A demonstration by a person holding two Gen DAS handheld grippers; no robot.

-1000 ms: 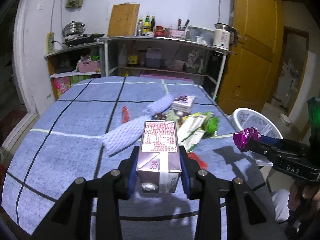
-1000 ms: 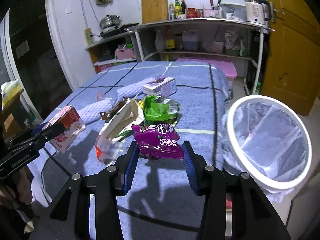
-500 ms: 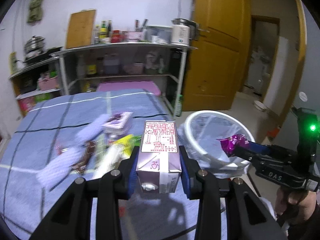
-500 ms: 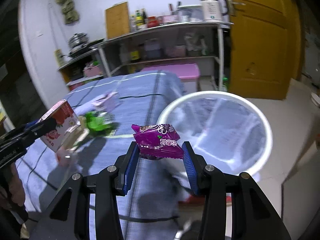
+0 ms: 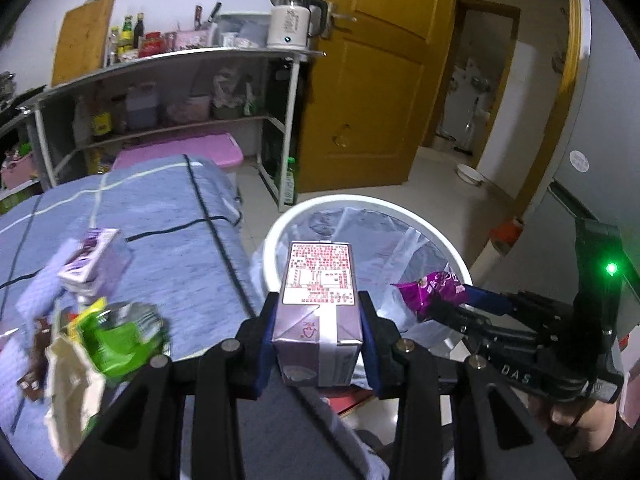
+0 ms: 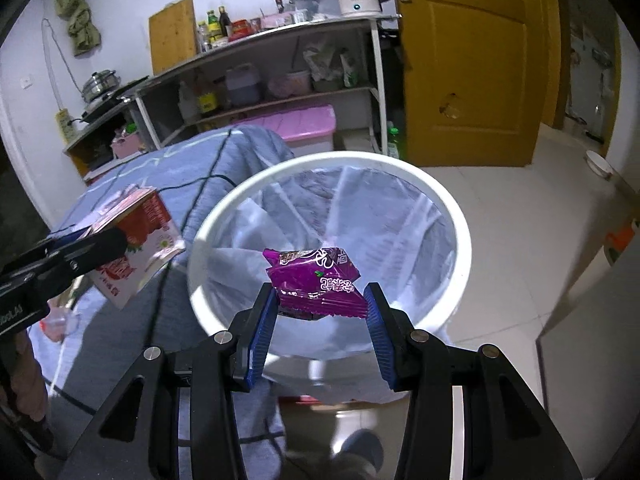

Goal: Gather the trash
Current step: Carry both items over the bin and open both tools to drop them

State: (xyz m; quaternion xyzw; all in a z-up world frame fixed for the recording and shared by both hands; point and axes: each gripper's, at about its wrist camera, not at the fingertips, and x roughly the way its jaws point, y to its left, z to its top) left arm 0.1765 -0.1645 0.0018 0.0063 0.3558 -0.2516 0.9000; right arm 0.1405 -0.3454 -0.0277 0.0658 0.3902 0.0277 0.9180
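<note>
Both tongs have swung off the worktop point(image 5: 192, 240) toward the bin point(image 6: 456, 216). Left tongs point(image 5: 318, 332) clamped on the milk carton point(image 5: 318, 300), now at the bin's near rim. Right tongs point(image 6: 320, 312) clamped on the purple wrapper point(image 6: 316, 280), already over the opening. Drop looks imminent; more litter remains on the worktop.

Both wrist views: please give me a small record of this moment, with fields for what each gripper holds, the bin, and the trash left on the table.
left gripper: shut on a drink carton
right gripper: shut on a purple wrapper
bin: white, round, lined with a clear bag, beside the table
wrapper position: in front of the bin's opening
carton position: near the bin's rim
table: blue cloth with dark lines
trash left: small purple box, green wrapper, other pieces blurred
</note>
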